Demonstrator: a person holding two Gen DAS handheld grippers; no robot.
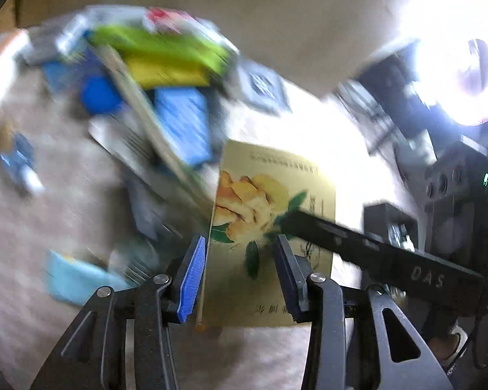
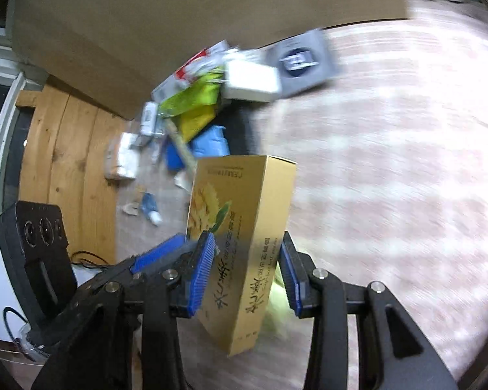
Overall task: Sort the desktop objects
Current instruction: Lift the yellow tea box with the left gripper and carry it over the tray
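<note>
A tall gold box (image 1: 270, 201) printed with a yellow flower stands upright between both grippers. In the left wrist view my left gripper (image 1: 240, 243) is shut on its lower part, the blue pad (image 1: 192, 276) against its left edge. A black finger of the right gripper (image 1: 358, 247) reaches in from the right onto the flower face. In the right wrist view the same gold box (image 2: 240, 201) sits between the pads of my right gripper (image 2: 247, 240), which is shut on it. The left gripper's blue pad (image 2: 156, 253) presses the box from the left.
Behind the box, against a cardboard wall (image 2: 179, 16), lies a blurred pile: green and yellow packets (image 1: 166, 55), a blue packet (image 1: 185, 123), a white box (image 2: 250, 78) and a grey box (image 2: 305, 61). A small blue tube (image 2: 149, 208) lies left, near wooden boards (image 2: 68, 149).
</note>
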